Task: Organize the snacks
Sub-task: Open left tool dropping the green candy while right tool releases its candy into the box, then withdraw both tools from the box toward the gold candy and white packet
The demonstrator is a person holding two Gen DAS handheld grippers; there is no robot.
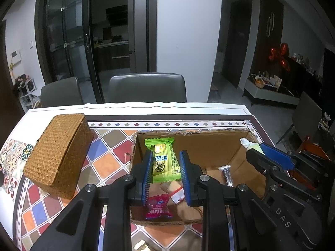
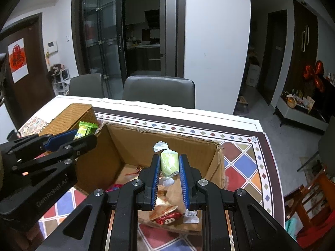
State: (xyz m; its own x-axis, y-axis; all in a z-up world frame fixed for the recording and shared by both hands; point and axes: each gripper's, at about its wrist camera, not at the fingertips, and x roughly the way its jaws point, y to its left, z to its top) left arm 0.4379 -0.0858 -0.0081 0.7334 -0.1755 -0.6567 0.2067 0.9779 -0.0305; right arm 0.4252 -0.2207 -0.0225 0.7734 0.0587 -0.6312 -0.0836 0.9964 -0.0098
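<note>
Two grey chairs (image 1: 146, 87) stand behind the table at frame centre, before a dark glass sliding door (image 1: 67, 31). Red foil balloons (image 1: 280, 56) hang at right above a cluttered low cabinet (image 1: 270, 93). At the right-wrist view's left edge, a red-and-white poster (image 2: 17, 59) hangs on a brown door (image 2: 35, 67).

Corrugated cardboard box (image 1: 209, 144), matt; woven wicker basket (image 1: 56, 154); glossy green wrapper (image 1: 164, 159).

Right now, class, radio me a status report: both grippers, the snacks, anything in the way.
Left gripper shut on green snack packet. Right gripper shut on pale green candy. Both above cardboard box, snacks inside. Wicker box beside it, lid shut.
</note>
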